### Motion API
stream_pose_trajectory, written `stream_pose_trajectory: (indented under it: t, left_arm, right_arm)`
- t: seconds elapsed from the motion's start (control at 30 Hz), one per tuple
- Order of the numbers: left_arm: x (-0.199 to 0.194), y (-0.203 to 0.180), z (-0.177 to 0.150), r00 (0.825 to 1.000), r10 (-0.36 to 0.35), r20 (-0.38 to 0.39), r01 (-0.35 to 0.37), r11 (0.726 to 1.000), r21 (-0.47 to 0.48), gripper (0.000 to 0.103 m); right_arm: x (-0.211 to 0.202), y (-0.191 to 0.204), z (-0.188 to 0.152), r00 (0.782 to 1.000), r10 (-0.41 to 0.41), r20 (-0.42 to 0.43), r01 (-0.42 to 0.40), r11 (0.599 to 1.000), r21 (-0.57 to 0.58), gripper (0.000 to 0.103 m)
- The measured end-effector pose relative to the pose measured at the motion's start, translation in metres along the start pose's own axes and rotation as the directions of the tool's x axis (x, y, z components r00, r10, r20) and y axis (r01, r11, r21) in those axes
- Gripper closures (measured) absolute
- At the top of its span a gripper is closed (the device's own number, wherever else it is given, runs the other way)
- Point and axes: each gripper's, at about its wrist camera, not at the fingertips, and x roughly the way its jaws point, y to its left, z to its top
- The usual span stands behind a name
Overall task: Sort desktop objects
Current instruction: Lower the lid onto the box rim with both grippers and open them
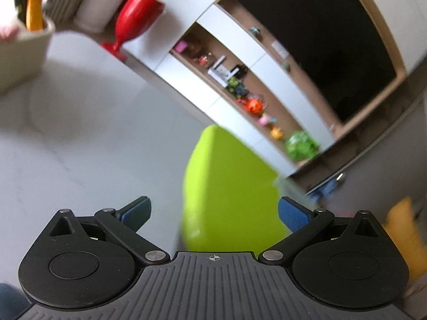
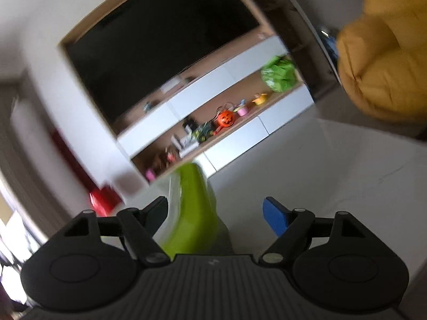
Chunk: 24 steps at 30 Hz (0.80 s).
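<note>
A lime-green object (image 1: 229, 181), blurred, stands on the white table (image 1: 93, 133) between the fingers of my left gripper (image 1: 214, 210). The jaws are wide apart; the left pad (image 1: 138, 210) is clear of the object and the right pad (image 1: 292, 214) is at its edge. In the right wrist view the same green object (image 2: 194, 213) lies between the fingers of my right gripper (image 2: 216, 210), close to the left finger (image 2: 156, 210) and apart from the blue right pad (image 2: 275, 216). A red goblet (image 1: 133, 18) stands at the table's far edge.
A cream basket (image 1: 24, 48) holding an orange item (image 1: 34, 10) sits at the far left. Beyond the table are a shelf of toys (image 1: 253, 101) and a dark screen (image 2: 160, 53). A person's yellow sleeve (image 2: 381, 66) fills the upper right. A red blur (image 2: 104, 200) shows at the left.
</note>
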Motion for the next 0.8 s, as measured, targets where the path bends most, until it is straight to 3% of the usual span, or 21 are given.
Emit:
stream_pose_trajectory:
  t: [0.07, 0.13, 0.23, 0.3, 0.33, 0.43, 0.53, 0.8]
  left_arm:
    - [-0.001, 0.001, -0.011, 0.999, 0.012, -0.04, -0.01, 0.999, 0.044, 0.0]
    - [0.008, 0.003, -0.019, 0.994, 0.0, -0.113, 0.006, 0.999, 0.052, 0.0]
    - [0.018, 0.006, -0.032, 0.981, 0.045, -0.19, -0.029, 0.996, 0.089, 0.0]
    - [0.03, 0.002, -0.04, 0.961, 0.151, -0.231, -0.111, 0.978, 0.179, 0.0]
    - [0.039, -0.002, -0.046, 0.943, 0.213, -0.255, -0.153, 0.96, 0.235, 0.0]
    - [0.061, -0.011, -0.062, 0.91, 0.29, -0.296, -0.193, 0.929, 0.314, 0.0]
    - [0.074, -0.013, -0.062, 0.915, 0.243, -0.323, -0.159, 0.95, 0.268, 0.0]
    - [0.085, -0.014, -0.032, 0.928, 0.269, -0.257, -0.212, 0.95, 0.231, 0.0]
  right_arm:
    - [-0.014, 0.011, -0.011, 1.0, -0.008, -0.022, 0.005, 0.994, -0.114, 0.026]
    - [-0.021, 0.025, -0.021, 0.997, 0.031, -0.076, -0.046, 0.979, -0.197, 0.026]
    - [-0.014, 0.041, -0.032, 0.986, 0.057, -0.155, -0.09, 0.972, -0.215, 0.026]
    - [-0.003, 0.048, -0.038, 0.983, 0.039, -0.18, -0.078, 0.973, -0.219, 0.026]
    - [0.002, 0.05, -0.04, 0.982, 0.026, -0.188, -0.068, 0.973, -0.219, 0.026]
    - [0.017, 0.051, -0.042, 0.982, -0.002, -0.191, -0.034, 0.983, -0.181, 0.026]
    - [0.033, 0.044, -0.036, 0.98, -0.011, -0.198, -0.012, 0.993, -0.114, 0.023]
    - [0.055, 0.033, -0.025, 0.982, -0.039, -0.183, 0.027, 0.997, -0.069, 0.026]
